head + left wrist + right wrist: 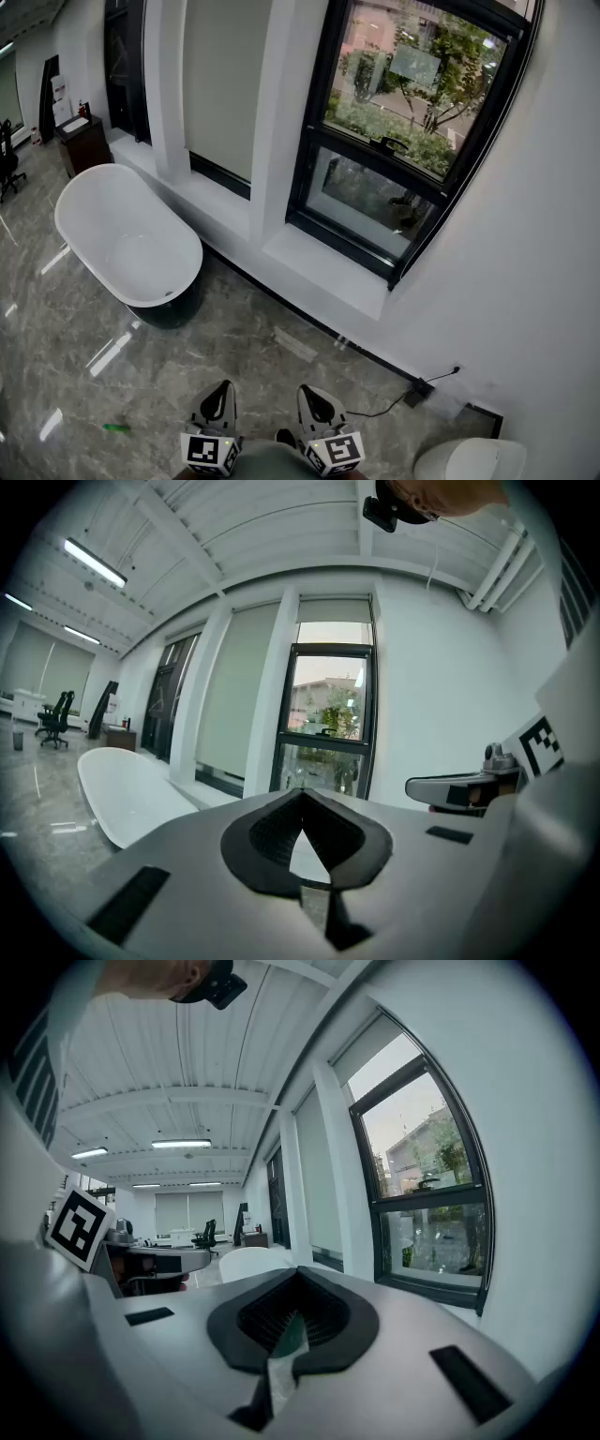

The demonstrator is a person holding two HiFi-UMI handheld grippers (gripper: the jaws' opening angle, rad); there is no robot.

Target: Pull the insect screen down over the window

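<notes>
The black-framed window (412,141) is set in the white wall ahead and to the right, with trees and a street visible through its glass. No insect screen covers the glass, and I cannot make one out. It has a handle (389,143) on its middle bar. My left gripper (221,388) and right gripper (309,394) are held low and side by side, far back from the window. Both are shut with nothing between the jaws. The left gripper view shows its closed jaws (302,796) aimed at the window (328,724). The right gripper's jaws (298,1276) have the window (431,1204) to their right.
A white bathtub (131,239) stands on the grey marble floor at left. A white sill (323,270) runs under the window. A cable and plug (414,390) lie by the wall, with a white rounded fixture (469,461) at bottom right and a dark cabinet (82,142) at far left.
</notes>
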